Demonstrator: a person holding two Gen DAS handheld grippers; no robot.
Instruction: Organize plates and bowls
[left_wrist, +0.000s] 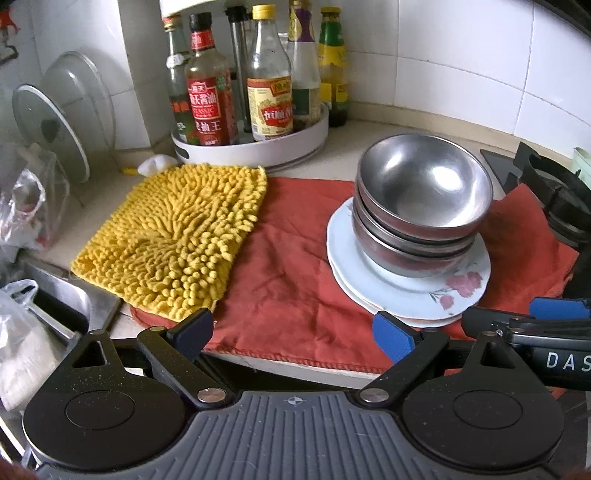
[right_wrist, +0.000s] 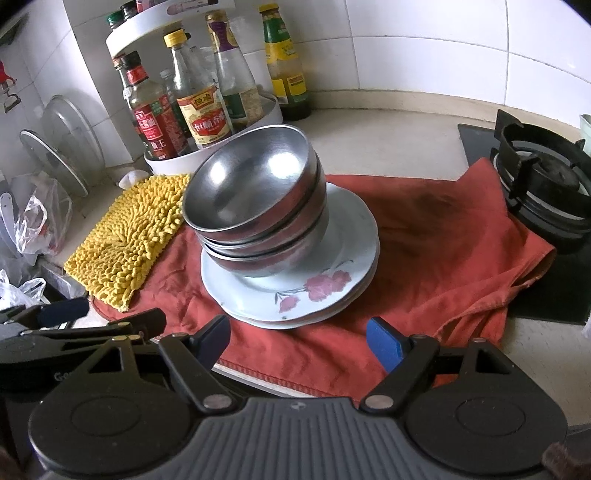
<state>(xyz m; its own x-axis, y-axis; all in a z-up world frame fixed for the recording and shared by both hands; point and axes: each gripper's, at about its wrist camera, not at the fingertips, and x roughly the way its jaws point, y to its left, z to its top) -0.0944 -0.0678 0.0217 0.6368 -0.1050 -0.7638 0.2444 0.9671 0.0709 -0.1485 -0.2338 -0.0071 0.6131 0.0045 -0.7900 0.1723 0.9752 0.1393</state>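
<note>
While the steel bowls (right_wrist: 255, 206) sat nested on the stacked plates (right_wrist: 332, 280) on the red cloth (right_wrist: 443, 240), you held your left gripper (left_wrist: 295, 332) and right gripper (right_wrist: 299, 339) wide open and empty, so this fitted either a finished stack or one awaiting sorting.

A home kitchen, lived in and cluttered.

White wall tiles (right_wrist: 424, 48) back a pale surface (right_wrist: 388, 140) carrying sauce bottles (left_wrist: 208, 99) on a round white turntable (left_wrist: 258, 147), a gas burner (right_wrist: 546, 177), pot lids (left_wrist: 48, 125) leaning in a rack, and a steel sink (left_wrist: 74, 295) at the edge.
</note>
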